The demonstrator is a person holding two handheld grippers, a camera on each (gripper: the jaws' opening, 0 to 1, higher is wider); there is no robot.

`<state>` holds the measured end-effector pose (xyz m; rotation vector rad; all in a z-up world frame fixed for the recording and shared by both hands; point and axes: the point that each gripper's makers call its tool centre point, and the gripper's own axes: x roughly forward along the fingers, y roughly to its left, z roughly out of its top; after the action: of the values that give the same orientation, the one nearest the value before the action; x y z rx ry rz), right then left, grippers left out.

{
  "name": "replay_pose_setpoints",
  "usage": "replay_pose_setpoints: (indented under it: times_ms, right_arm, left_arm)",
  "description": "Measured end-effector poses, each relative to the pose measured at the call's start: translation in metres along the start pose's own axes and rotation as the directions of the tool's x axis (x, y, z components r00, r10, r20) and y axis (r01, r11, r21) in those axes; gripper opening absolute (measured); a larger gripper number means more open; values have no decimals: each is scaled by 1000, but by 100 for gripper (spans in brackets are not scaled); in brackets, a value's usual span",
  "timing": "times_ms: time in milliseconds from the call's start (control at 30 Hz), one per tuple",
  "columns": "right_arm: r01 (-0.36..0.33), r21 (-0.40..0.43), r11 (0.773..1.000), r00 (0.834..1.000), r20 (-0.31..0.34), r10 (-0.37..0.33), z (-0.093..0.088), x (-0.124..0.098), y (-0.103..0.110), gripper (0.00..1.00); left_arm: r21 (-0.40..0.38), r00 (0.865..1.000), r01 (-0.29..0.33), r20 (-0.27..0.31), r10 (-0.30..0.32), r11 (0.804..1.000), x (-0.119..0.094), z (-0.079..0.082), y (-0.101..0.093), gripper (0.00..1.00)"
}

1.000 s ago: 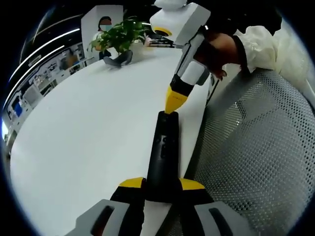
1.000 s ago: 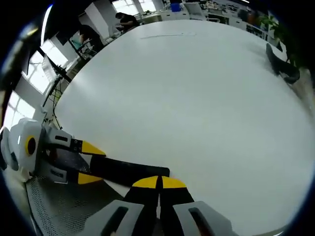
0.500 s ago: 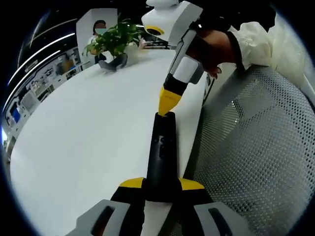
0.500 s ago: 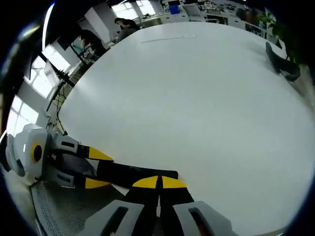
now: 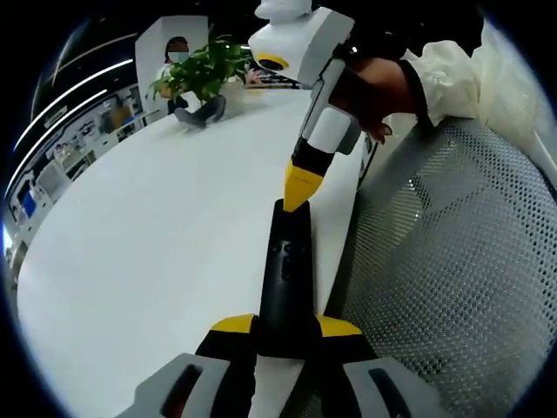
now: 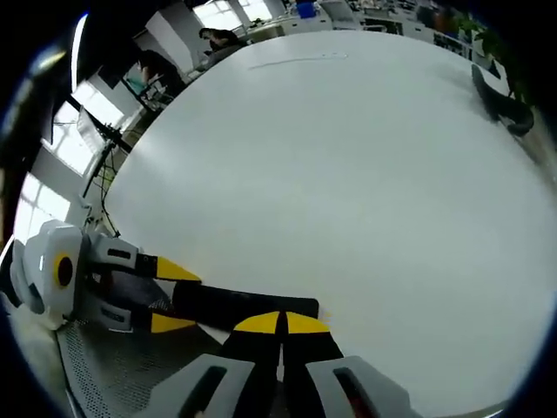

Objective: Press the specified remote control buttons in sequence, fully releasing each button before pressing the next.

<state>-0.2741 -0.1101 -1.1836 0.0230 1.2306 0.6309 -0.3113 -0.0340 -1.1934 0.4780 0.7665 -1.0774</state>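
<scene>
The black remote control (image 5: 285, 274) lies at the edge of the white table (image 5: 157, 226), its near end pinched between the jaws of the left gripper (image 5: 285, 326). The right gripper (image 6: 280, 323), jaws pressed together, touches its tip to the remote's far end (a potted plant (image 5: 204, 65) stands well beyond it).

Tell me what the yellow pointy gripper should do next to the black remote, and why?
Probably lift straight off. The right gripper, shut, has its tip at the far end of the remote, which the left gripper clamps. Each button needs full release before the next.
</scene>
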Motion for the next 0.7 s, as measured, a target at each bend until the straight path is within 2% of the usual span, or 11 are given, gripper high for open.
replay_pose_setpoints:
  times_ms: [300, 567, 700]
  right_arm:
    - [17, -46, 999, 1000, 1, -17, 0, 1, 0, 0]
    - [-24, 32, 999, 1000, 10, 23, 0, -1, -1, 0]
    - [-28, 26, 999, 1000, -4, 28, -2, -1, 2, 0]
  left_arm:
    - [0, 1000, -1, 3, 1, 1000, -1, 0, -1, 25]
    - [0, 1000, -3, 5, 3, 1000, -1, -1, -1, 25]
    - [3, 1000, -2, 6, 2, 1000, -1, -1, -1, 25]
